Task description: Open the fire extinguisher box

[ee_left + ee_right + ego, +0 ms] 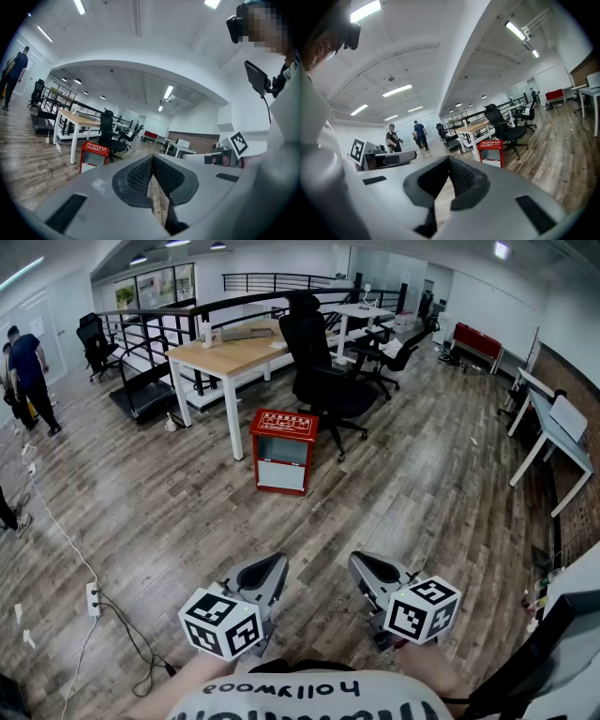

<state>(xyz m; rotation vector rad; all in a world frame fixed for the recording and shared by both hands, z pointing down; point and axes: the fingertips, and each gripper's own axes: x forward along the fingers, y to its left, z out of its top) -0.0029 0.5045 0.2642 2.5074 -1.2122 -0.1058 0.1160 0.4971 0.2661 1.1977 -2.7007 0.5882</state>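
A red fire extinguisher box (283,451) stands upright on the wood-plank floor (431,484) of an open office, its door closed and its pale front panel facing the person with the tools. It sits just beside the white legs of a wooden tabletop (234,352), with a black office chair (323,371) close behind it on the right.

The left tongs (270,566) and the right tongs (367,568) are held side by side low in the head view, near the person's body and well apart from the box, which lies ahead of them and roughly between their lines of aim. Both point toward it. Each pair is pressed fully together at the tips and has hold of nothing.

In the left gripper view the box (95,155) shows to the left of the closed tips; in the right gripper view it (492,152) shows to their right.

A white power strip (93,599) and its cable lie on the floor at the left. A person (28,376) in dark clothes stands at the far left of the room.
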